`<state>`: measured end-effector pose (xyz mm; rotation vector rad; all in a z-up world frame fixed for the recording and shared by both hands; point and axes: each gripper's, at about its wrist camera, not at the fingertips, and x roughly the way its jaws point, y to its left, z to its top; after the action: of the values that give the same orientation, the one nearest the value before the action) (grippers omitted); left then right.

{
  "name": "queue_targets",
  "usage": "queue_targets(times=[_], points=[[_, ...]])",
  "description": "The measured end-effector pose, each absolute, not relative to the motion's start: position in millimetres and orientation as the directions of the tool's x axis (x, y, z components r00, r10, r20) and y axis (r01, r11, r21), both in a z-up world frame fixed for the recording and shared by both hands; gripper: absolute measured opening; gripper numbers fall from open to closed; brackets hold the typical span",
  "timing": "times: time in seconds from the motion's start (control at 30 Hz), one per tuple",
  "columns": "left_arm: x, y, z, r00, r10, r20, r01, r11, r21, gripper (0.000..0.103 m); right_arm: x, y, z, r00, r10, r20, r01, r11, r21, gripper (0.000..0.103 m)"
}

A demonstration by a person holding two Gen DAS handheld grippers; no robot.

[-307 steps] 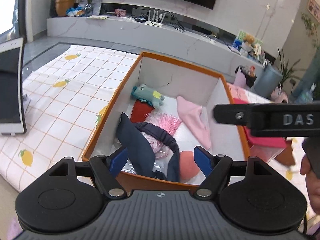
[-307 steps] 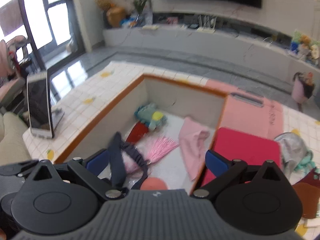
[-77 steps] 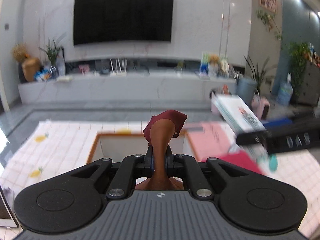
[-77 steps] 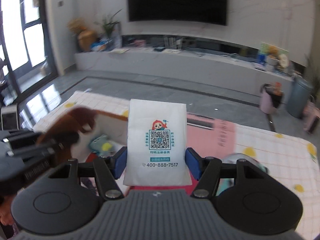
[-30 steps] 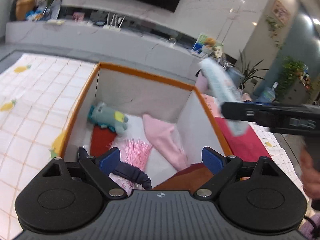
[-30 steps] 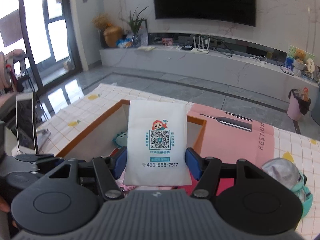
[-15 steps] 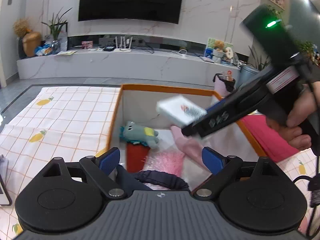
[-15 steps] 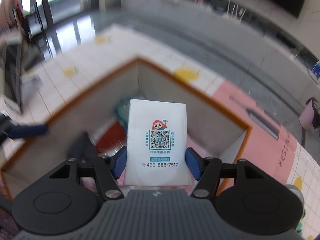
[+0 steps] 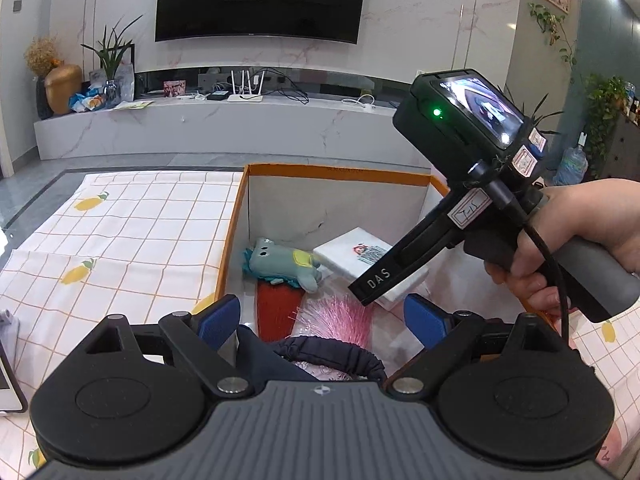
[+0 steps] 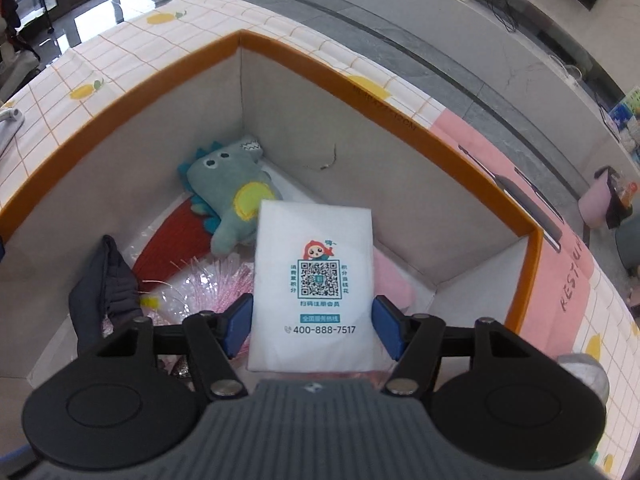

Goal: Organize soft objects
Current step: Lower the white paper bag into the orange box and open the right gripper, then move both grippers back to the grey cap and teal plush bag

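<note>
An orange-rimmed cardboard box (image 10: 404, 132) holds soft things: a teal plush dinosaur (image 10: 232, 196), a red cloth (image 10: 172, 240), a pink tinsel tuft (image 10: 216, 280), a pink cloth (image 10: 394, 284) and a dark navy headband (image 10: 106, 284). My right gripper (image 10: 312, 326) is shut on a white tissue pack (image 10: 316, 288) with a QR code, held low inside the box over the pink cloth. In the left wrist view the pack (image 9: 356, 254) sits beside the dinosaur (image 9: 280, 264). My left gripper (image 9: 320, 320) is open and empty above the box's near end, over the headband (image 9: 332, 350).
The box (image 9: 234, 232) stands on a white cloth with lemon prints (image 9: 120, 236). A pink mat (image 10: 568, 268) lies to its right, with a clear cap-like thing (image 10: 584, 372) at its near edge. A phone (image 9: 6, 384) leans at the far left. A TV wall stands behind.
My right gripper has lowered the tissue pack from above the box down inside it, near the dinosaur. My left gripper stays open and has barely moved.
</note>
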<state>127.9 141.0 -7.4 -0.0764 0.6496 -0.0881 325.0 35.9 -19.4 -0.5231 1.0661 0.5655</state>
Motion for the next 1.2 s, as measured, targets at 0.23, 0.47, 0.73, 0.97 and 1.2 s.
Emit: queue_targets(times=[0.23, 0.47, 0.73, 0.97, 1.2], points=[[127.8, 140.5, -7.3, 0.788, -0.088, -0.609, 0.044, 0.995, -0.087, 0.103, 307.3, 35.3, 3.6, 0.431, 0.251, -0.867, -0.696, 0.704, -0.142, 0.096], [124.9, 142.8, -0.9, 0.785, -0.074, -0.616, -0.001, 0.993, -0.121, 0.103, 295.8, 19.5, 36.4, 0.505, 0.272, -0.819, -0.628, 0.766, -0.133, 0.098], [120.4, 134.6, 31.5, 0.800, -0.009, -0.600, -0.093, 0.986, -0.138, 0.103, 269.9, -22.1, 95.6, 0.566, 0.311, -0.764, -0.601, 0.789, -0.124, 0.099], [111.7, 100.1, 63.2, 0.815, -0.014, -0.579, -0.083, 0.986, -0.141, 0.103, 238.4, -95.0, 150.5, 0.661, 0.259, -0.704, -0.504, 0.849, -0.160, 0.100], [91.5, 48.6, 80.7, 0.840, -0.080, -0.537, 0.006, 0.990, -0.138, 0.103, 194.3, -188.2, 165.5, 0.710, 0.154, -0.687, -0.361, 0.917, -0.167, 0.100]])
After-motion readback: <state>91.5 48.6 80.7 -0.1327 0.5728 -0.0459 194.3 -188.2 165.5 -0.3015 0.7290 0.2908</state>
